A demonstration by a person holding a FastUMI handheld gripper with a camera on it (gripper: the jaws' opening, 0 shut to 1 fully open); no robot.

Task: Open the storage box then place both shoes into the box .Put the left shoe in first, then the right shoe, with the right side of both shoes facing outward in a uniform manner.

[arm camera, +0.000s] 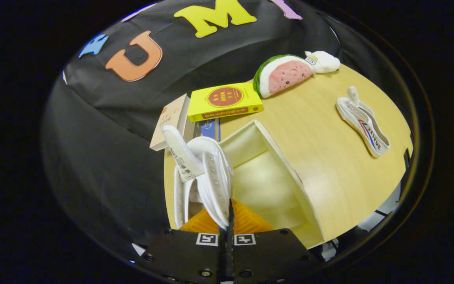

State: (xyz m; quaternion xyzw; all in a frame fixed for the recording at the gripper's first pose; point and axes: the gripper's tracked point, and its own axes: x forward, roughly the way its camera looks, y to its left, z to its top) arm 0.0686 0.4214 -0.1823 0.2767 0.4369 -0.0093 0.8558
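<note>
- The gripper (229, 215) has its orange fingers (250, 223) pressed together on the side of a white shoe (207, 173), held above the open storage box (268, 173).
- The second shoe (363, 122) lies on the table (321, 142), far right.
- A yellow book (225, 101) and watermelon plush (284, 74) sit beyond the box.

Desk layout around the open storage box

One shoe (205, 173) sits pinched in the claw (229, 221), just left of the storage box (274, 173); books (225, 101) and a watermelon plush (284, 74) lie beyond, the other shoe (363, 122) well right on the desk (329, 157).
</note>
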